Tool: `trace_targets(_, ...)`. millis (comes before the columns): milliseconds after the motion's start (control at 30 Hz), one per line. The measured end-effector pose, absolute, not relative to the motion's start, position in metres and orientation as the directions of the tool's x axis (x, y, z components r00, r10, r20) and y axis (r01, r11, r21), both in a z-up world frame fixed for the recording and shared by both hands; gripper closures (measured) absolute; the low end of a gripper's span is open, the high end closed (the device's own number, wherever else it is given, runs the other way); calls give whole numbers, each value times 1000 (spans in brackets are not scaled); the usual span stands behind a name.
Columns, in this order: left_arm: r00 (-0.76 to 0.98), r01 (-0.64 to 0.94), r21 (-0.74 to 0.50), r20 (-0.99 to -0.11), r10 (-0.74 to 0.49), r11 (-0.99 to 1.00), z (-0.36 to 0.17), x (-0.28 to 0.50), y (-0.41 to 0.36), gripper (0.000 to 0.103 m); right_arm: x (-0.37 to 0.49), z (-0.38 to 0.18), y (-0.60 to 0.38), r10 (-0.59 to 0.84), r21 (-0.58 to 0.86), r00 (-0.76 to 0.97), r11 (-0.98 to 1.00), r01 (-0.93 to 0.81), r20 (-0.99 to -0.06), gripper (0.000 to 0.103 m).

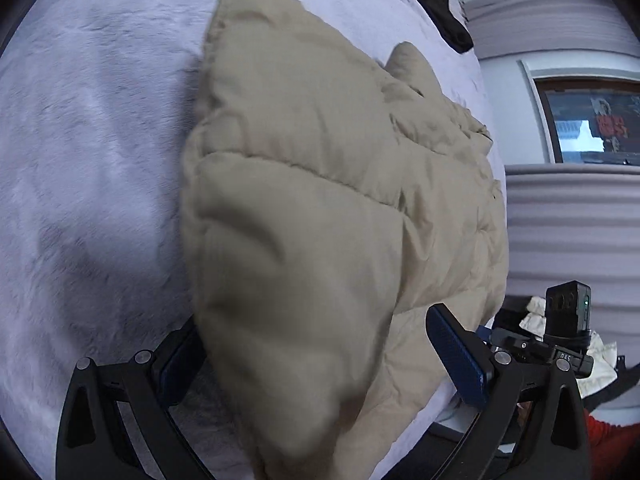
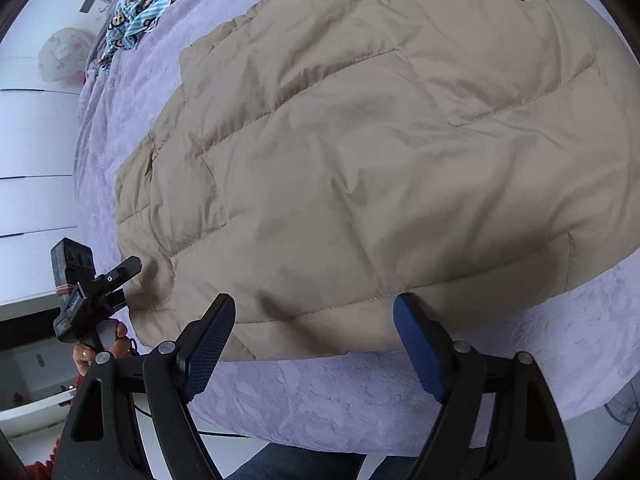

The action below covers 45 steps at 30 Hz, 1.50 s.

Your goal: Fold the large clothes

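Beige quilted puffer coat (image 2: 360, 152) spread on lilac plush bedspread (image 2: 320, 392); right gripper (image 2: 314, 340) gapes empty, left gripper (image 1: 320, 364) wide around a fold (unpinched); slippery padding may spring apart.

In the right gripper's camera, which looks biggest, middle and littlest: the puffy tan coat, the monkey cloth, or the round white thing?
1. Puffy tan coat, by far.
2. Monkey cloth.
3. Round white thing.
The last two look close in size and lie far from the camera, so their order is unsure.

A beige padded coat (image 1: 320, 208) bulges between the left gripper's (image 1: 320, 356) jaws.
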<state>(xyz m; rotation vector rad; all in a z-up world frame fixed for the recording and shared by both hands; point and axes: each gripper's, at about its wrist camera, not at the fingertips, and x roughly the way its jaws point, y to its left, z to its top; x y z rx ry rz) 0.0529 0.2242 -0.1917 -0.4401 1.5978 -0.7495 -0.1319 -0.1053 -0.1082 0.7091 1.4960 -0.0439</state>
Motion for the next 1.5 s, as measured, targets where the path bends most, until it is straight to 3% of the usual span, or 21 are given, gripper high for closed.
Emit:
trace_targets(300, -250, 148, -712, -699, -670, 687, -214, 68, 190, 2, -132, -105, -105, 384, 394, 116, 806, 442, -916, 19)
trace_targets(367, -249, 184, -696, -716, -652, 694, -211, 65, 188, 33, -133, -102, -109, 384, 399, 128, 802, 444, -914, 19)
trace_targets(400, -258, 178, -706, -706, -659, 686, -212, 66, 186, 53, -133, -101, -112, 382, 400, 135, 799, 448, -914, 19)
trace_targets(433, -260, 155, -727, -683, -682, 669, -210, 65, 188, 64, -133, -100, -115, 381, 402, 143, 796, 451, -914, 19)
trace_targets(533, -230, 177, -728, -685, -692, 662, -193, 61, 189, 73, -133, -97, -125, 366, 402, 170, 789, 464, -915, 19)
trace_targets(667, -198, 203, -724, -690, -696, 660, -164, 55, 187, 74, -126, -88, -138, 307, 379, 226, 805, 456, -925, 21)
trace_targets(733, -183, 206, -727, -687, -704, 655, -148, 52, 186, 74, -119, -84, -143, 268, 360, 262, 833, 421, -927, 50)
trace_targets(767, -175, 210, -727, -686, -706, 654, -140, 51, 185, 74, -114, -85, -145, 250, 343, 265, 849, 402, -931, 75)
trace_targets(867, -151, 229, -722, -689, -709, 652, -114, 48, 178, 74, -100, -94, -151, 265, 363, 292, 857, 367, -919, 88)
trace_targets(1100, -136, 245, -749, -655, -743, 616, -50, 28, 128, 74, -72, -143, -150, 391, 466, 278, 833, 300, -877, 93)
trace_targets(1500, -190, 386, -625, -773, -605, 678, -6, 8, -51, 73, -76, -175, -186, 584, 643, 270, 676, 360, -765, 99)
